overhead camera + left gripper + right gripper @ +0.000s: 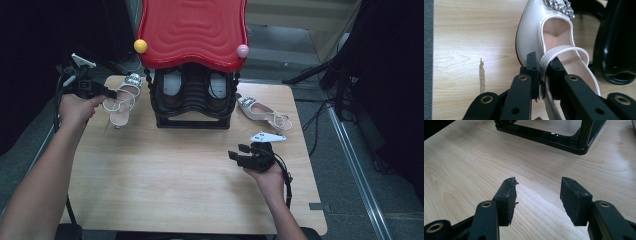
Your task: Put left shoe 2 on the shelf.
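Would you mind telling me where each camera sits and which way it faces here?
High view: above the person's side, looking forward and down at the table; both forearms show.
Left gripper view: on the left gripper, facing the white shoe it clamps.
Right gripper view: on the open right gripper, facing the black rack.
Shared: shoe, rack.

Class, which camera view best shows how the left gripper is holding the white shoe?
The left gripper view: the left gripper has its jaws closed on the side rim of the white shoe, seen close up. The high view shows the same gripper meeting the shoe small and far off. The right gripper view looks at bare table and the rack's base.
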### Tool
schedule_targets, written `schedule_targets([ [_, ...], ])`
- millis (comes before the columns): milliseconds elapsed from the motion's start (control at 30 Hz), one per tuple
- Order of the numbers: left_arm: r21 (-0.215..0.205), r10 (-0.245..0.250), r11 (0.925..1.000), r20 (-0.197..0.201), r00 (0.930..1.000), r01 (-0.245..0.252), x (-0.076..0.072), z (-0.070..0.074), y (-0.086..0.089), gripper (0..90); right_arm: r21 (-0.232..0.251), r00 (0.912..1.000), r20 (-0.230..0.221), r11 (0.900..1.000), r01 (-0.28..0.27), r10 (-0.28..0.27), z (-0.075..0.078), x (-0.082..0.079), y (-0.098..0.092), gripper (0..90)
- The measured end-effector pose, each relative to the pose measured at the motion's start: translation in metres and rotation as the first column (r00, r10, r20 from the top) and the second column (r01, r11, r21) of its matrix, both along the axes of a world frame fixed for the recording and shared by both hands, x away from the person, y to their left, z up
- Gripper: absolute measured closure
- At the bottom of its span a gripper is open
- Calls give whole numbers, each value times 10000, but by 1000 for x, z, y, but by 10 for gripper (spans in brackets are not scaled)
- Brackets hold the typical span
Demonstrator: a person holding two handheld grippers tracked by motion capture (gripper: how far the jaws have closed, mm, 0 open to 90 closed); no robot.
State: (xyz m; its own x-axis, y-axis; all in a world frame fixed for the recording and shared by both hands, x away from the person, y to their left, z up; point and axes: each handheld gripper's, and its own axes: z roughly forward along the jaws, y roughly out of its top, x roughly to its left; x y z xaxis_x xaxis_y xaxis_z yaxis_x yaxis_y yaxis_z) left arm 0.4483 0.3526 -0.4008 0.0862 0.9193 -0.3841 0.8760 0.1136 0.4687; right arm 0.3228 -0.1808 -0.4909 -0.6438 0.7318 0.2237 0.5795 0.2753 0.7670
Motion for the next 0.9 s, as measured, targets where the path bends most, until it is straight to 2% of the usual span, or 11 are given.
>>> schedule_targets([
  [133, -198, -11, 9998, 119, 9999, 13, -1, 11, -1, 829, 2, 10000, -21, 10000, -31, 31, 0, 0, 0, 479],
  [267, -29, -111, 9999, 203, 9997, 111, 0, 27, -4, 828, -77, 10000, -28, 10000, -35, 35, 0, 0, 1, 479],
  [333, -84, -159, 9998, 283, 9995, 161, 1, 36, -5, 828, -33, 10000, 14, 10000, 3, -3, 0, 0, 1, 478],
  [433, -23, -205, 9998, 498, 9985, 207, 1, 47, -8, 828, -57, 10000, 1, 10000, 16, -16, 0, 0, 0, 478],
  [667, 20, -235, 9997, 759, 9968, 234, 2, 81, -12, 828, -87, 10000, -23, 10000, 31, -31, 0, 0, 0, 477],
  [800, 43, -216, 9998, 991, 9948, 213, 2, 105, -14, 829, -93, 10000, -7, 10000, 29, -29, 0, 0, 0, 477],
  [900, 302, -422, 9988, 1105, 9930, 391, 2, 122, -14, 828, -83, 10000, -27, 10000, 43, -43, 1, 0, -1, 477],
])
